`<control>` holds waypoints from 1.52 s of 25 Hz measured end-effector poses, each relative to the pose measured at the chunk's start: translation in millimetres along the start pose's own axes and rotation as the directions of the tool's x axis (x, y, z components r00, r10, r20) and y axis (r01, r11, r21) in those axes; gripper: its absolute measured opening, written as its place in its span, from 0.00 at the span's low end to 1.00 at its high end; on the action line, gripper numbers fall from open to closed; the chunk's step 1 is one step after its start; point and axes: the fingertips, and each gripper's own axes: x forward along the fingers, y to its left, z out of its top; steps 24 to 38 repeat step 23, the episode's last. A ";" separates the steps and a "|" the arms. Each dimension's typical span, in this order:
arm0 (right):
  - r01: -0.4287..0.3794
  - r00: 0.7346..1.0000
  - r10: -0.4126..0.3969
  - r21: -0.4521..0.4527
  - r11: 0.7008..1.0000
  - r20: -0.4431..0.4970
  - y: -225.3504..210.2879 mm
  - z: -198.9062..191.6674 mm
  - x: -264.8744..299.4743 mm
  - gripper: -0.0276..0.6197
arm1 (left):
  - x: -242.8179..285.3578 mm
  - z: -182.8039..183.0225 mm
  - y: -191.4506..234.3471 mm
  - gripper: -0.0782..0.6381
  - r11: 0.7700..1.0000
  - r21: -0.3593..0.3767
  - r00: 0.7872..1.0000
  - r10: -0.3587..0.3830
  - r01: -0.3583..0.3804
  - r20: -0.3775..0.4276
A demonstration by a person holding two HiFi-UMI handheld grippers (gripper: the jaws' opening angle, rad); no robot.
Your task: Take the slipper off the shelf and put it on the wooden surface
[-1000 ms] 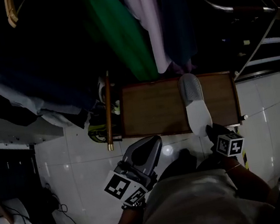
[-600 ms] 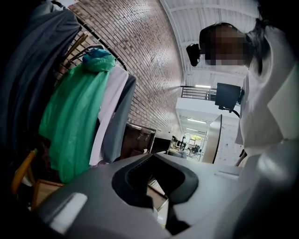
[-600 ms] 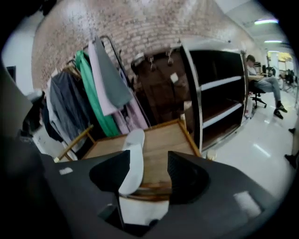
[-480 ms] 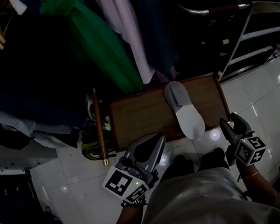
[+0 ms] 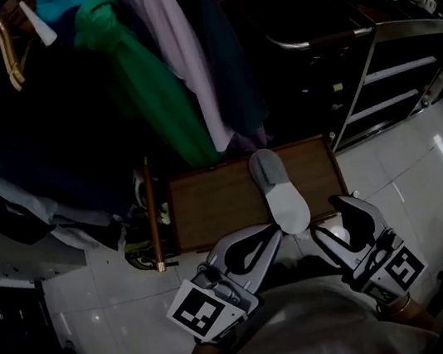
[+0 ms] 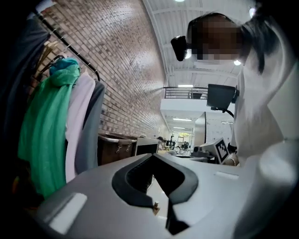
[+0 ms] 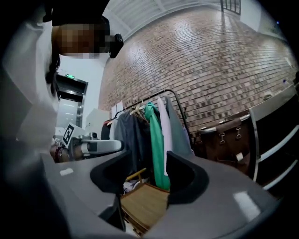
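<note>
A grey and white slipper (image 5: 279, 192) lies on the wooden surface (image 5: 209, 203), toe toward the hanging clothes, heel over the front edge. My right gripper (image 5: 334, 222) hangs just right of the heel, clear of it; its jaws are closing from wide with nothing between them. In the right gripper view the jaws (image 7: 149, 172) frame the wooden surface (image 7: 145, 203); the slipper is hidden there. My left gripper (image 5: 267, 240) sits close to the body left of the heel, tips together and empty. The left gripper view (image 6: 152, 158) looks across the room, not at the slipper.
Clothes hang over the back of the wood, a green garment (image 5: 147, 83) among them. A wooden stick (image 5: 152, 217) and shoes (image 5: 144, 244) lie to its left. A dark metal shelf rack (image 5: 373, 79) stands at the right. White floor tiles (image 5: 423, 172) surround the wood.
The right gripper has let go of the slipper's heel, opened and drawn back toward the body. The slipper stays on the wood. The head view has tilted upward.
</note>
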 end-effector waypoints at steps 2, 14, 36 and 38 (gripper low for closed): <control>-0.028 1.000 0.027 -0.020 0.999 -0.016 10.0 -1.2 2.1 0.39 | -2.8 1.0 -4.8 0.10 1.000 0.019 1.000 0.001 -0.001 -0.005; -0.086 0.995 0.078 -0.133 0.987 -0.063 24.8 -18.2 5.2 0.37 | -14.6 1.2 -14.0 0.10 1.000 0.013 1.000 0.006 -0.007 0.010; -0.096 0.992 0.081 -0.164 0.982 -0.096 28.4 -23.9 1.3 0.36 | -16.4 8.5 -21.0 0.10 1.000 0.025 1.000 0.002 -0.002 0.016; -0.096 0.992 0.081 -0.164 0.982 -0.096 28.4 -23.9 1.3 0.36 | -16.4 8.5 -21.0 0.10 1.000 0.025 1.000 0.002 -0.002 0.016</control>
